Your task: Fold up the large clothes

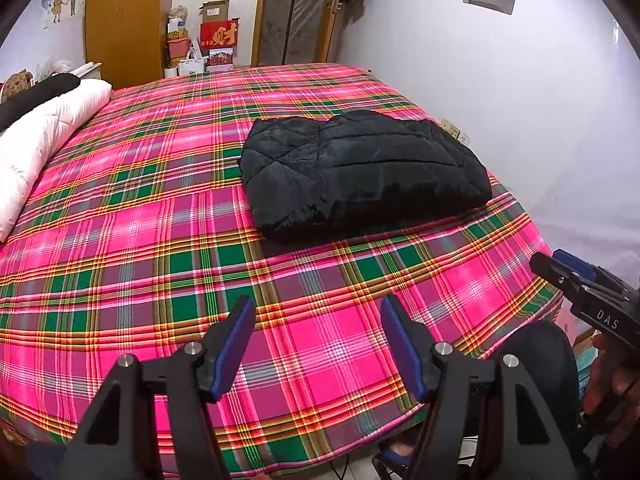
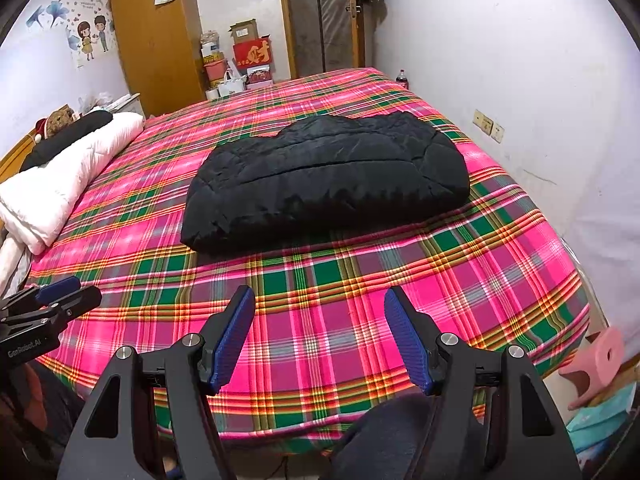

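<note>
Black jacket (image 2: 328, 180) folded, mid-bed (image 2: 500, 280) | near edge free | grippers apparently empty

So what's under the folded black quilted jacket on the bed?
The black quilted jacket lies folded directly on the pink plaid bedsheet, which shows all around it. Nothing pokes out from beneath; whatever the bundle covers, and its tucked-in sleeves, cannot be seen.

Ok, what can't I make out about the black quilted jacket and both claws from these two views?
- Folded black quilted jacket: underside, sleeves and zip hidden by its own folds, both views.
- Its far edge: hidden behind the bulk, right wrist view.
- Right claw: cut off by the frame edge, left wrist view.
- Left claw: likewise, right wrist view.
</note>
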Tool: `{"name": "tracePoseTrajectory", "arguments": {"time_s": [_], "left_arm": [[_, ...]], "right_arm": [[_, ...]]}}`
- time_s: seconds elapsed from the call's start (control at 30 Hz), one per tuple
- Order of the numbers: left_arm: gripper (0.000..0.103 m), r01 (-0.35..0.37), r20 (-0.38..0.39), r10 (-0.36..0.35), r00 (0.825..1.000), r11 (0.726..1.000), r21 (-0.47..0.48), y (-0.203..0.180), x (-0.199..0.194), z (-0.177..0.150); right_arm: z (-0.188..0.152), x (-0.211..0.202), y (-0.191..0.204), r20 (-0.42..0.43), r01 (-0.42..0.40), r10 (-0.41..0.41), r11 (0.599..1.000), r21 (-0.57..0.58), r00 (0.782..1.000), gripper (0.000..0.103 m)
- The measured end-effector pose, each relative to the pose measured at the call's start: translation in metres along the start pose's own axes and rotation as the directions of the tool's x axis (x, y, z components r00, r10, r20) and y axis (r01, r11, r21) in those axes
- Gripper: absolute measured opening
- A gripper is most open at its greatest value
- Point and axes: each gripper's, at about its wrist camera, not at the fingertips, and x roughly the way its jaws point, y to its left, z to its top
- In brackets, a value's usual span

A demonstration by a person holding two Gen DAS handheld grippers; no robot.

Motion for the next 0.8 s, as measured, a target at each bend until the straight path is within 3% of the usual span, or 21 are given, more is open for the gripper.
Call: {"name": "tracePoseTrajectory", "arguments": {"time_s": [0.8], "left_arm": [[0.067,-0.009,0.005,0.009,1.0,1.0,0.007,-0.0053,-0.0035,-0.0023]], "right_arm": [[-0.0007,0.0,-0.0017,-0.002,0.001,-0.001,1.0,0.002,1.0,0.067]]}}
